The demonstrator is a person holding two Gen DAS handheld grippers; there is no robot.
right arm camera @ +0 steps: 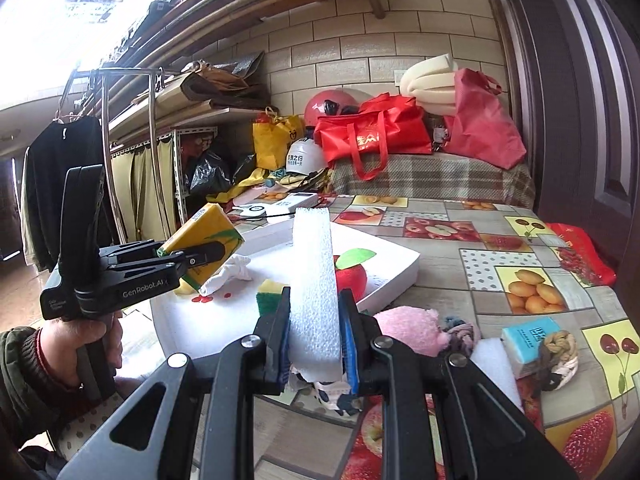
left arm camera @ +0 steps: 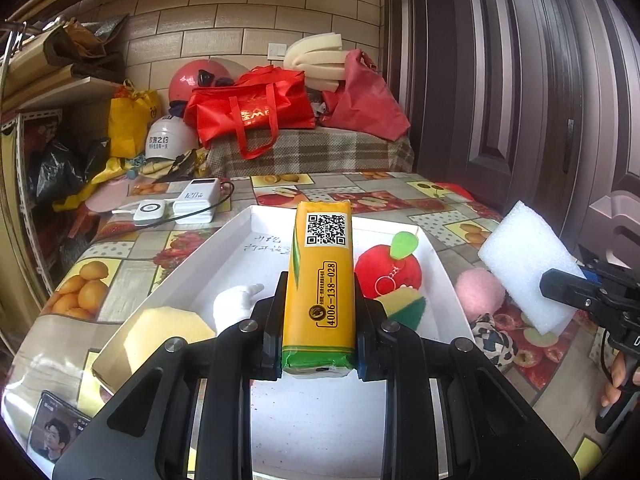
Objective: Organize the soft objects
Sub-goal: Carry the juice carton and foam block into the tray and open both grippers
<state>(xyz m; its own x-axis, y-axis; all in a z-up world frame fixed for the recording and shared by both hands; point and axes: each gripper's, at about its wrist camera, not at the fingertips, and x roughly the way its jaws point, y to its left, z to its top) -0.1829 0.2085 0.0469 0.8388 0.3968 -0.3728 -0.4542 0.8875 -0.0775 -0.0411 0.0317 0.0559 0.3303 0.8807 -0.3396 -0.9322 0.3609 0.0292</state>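
Observation:
My left gripper (left arm camera: 319, 320) is shut on a yellow tissue pack (left arm camera: 320, 280) with a QR code, held above the white tray (left arm camera: 224, 248). It also shows in the right wrist view (right arm camera: 202, 236). My right gripper (right arm camera: 314, 336) is shut on a white foam block (right arm camera: 314, 292), held upright above the table at the tray's right side; the block also shows in the left wrist view (left arm camera: 528, 268). In the tray lie a red plush apple (left arm camera: 388, 272), a yellow-green sponge (left arm camera: 404, 308), a white cloth (left arm camera: 232, 304) and a yellow sponge (left arm camera: 168, 332).
A pink plush (right arm camera: 408, 328), a patterned cloth (left arm camera: 492, 340), a blue tissue pack (right arm camera: 528, 340), a braided knot (right arm camera: 560, 352) and a foam piece (right arm camera: 496, 368) lie on the table right of the tray. Power banks (left arm camera: 196, 200) sit behind it. A phone (left arm camera: 56, 428) lies at front left.

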